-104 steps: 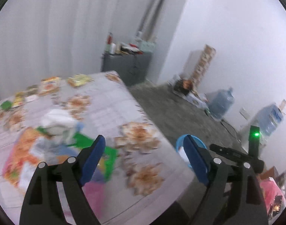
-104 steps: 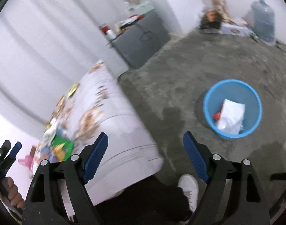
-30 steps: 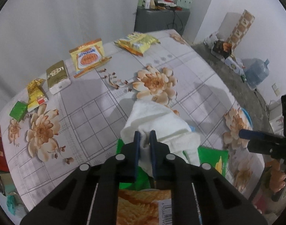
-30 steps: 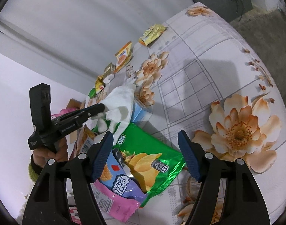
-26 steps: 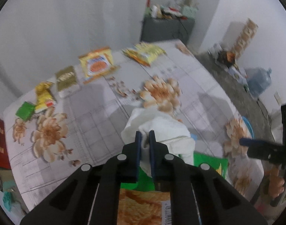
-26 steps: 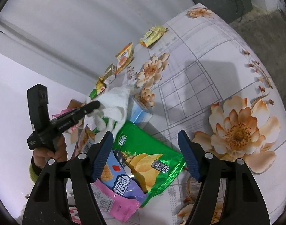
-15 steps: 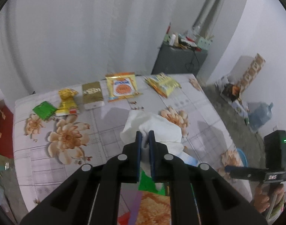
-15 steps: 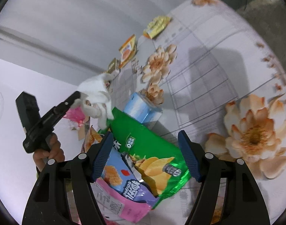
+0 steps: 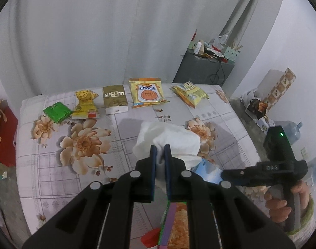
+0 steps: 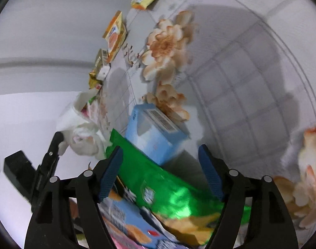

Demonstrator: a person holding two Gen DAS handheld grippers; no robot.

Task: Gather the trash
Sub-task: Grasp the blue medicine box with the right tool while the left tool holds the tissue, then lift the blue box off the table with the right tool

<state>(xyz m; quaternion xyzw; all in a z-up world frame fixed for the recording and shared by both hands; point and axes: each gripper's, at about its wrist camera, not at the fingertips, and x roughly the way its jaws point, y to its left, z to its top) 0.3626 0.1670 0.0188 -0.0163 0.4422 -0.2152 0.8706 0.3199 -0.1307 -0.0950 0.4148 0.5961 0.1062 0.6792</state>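
My left gripper (image 9: 160, 152) is shut on a crumpled white tissue (image 9: 168, 140) and holds it up above the flowered table (image 9: 54, 166). The tissue (image 10: 81, 130) and the left gripper also show at the left of the right wrist view. My right gripper (image 10: 160, 161) is open and empty, low over a light blue carton (image 10: 155, 132) and a green chip bag (image 10: 168, 188). In the left wrist view the right gripper (image 9: 261, 172) reaches in from the right, next to the blue carton (image 9: 207, 171).
Snack packets line the table's far edge: a green one (image 9: 57, 112), a yellow one (image 9: 85, 103), a gold pack (image 9: 114, 98), an Enaak bag (image 9: 146, 92), a yellow bag (image 9: 189, 93). A grey cabinet (image 9: 205, 68) stands behind. More snack bags (image 10: 133, 224) lie near me.
My left gripper has lifted the tissue higher above the table and pulled back. My right gripper has moved lower and closer to the blue carton and green bag.
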